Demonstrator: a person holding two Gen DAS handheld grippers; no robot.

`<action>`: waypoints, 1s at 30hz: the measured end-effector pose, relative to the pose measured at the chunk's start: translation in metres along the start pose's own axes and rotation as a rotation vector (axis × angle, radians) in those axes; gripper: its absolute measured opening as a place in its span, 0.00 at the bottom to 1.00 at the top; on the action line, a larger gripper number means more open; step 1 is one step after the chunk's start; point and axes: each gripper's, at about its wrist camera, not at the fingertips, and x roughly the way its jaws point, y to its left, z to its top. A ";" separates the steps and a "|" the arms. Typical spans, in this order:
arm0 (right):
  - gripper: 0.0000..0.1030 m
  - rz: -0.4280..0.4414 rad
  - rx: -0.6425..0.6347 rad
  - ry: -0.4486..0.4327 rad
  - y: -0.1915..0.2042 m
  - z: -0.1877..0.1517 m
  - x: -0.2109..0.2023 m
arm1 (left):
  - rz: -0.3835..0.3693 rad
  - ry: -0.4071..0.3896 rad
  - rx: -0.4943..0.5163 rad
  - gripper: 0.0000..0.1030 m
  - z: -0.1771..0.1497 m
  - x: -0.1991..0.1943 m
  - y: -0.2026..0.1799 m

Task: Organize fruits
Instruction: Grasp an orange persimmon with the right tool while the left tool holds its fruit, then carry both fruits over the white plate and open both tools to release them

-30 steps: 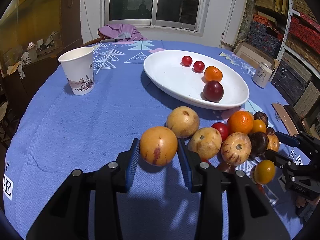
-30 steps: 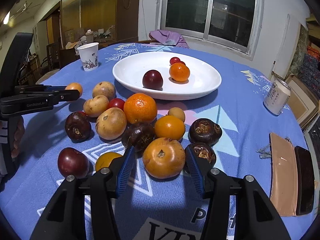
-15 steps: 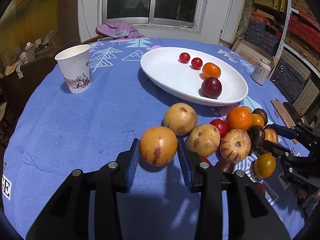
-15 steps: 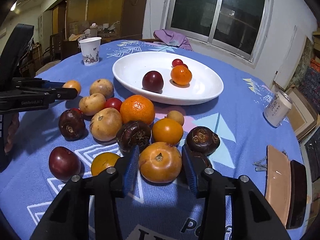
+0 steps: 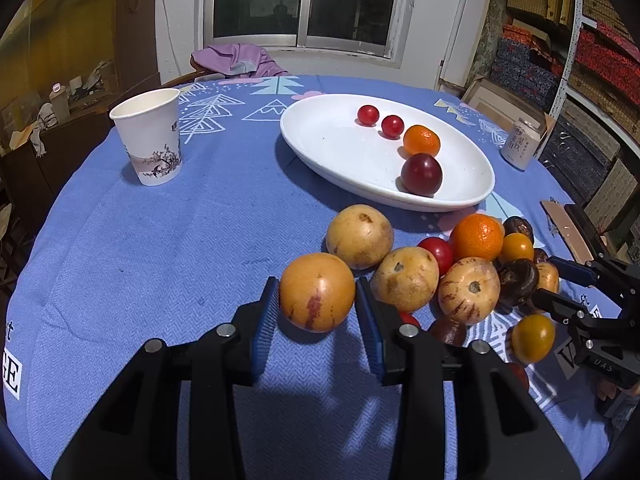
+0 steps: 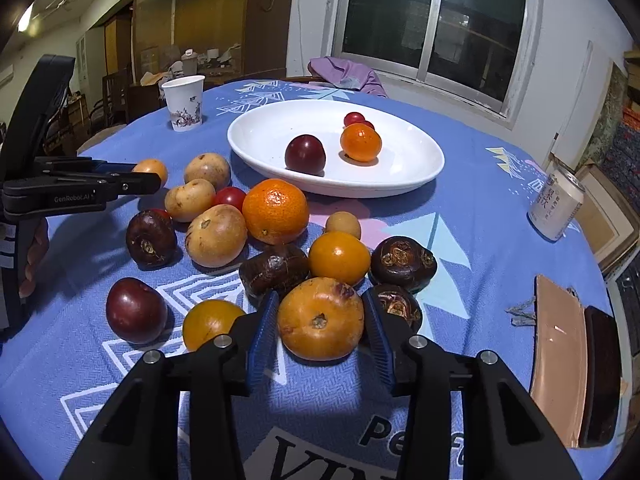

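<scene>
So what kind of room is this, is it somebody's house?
Probably a room in a home that doubles as storage. There is a round table with a blue cloth, a window with purple clothing left below it, and shelves of stacked boxes along one wall.

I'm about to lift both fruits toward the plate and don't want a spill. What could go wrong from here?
1. The right gripper, whose jaws have just been closing, holds an orange-yellow fruit packed against a dark brown fruit; lifting may roll neighbours.
2. The left gripper grips a round streaked fruit on its sides only; it could slip.
3. The white plate is shallow, so a dropped fruit may roll out.
</scene>
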 end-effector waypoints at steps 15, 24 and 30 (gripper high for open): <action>0.43 0.065 0.182 -0.078 -0.051 0.047 -0.015 | -0.013 -0.036 0.042 0.37 0.050 0.005 -0.029; 0.43 0.081 0.233 -0.033 -0.071 0.116 0.051 | -0.026 0.002 0.011 0.37 0.115 0.066 -0.037; 0.47 0.105 0.283 0.009 -0.079 0.124 0.086 | -0.042 0.038 -0.015 0.41 0.122 0.097 -0.030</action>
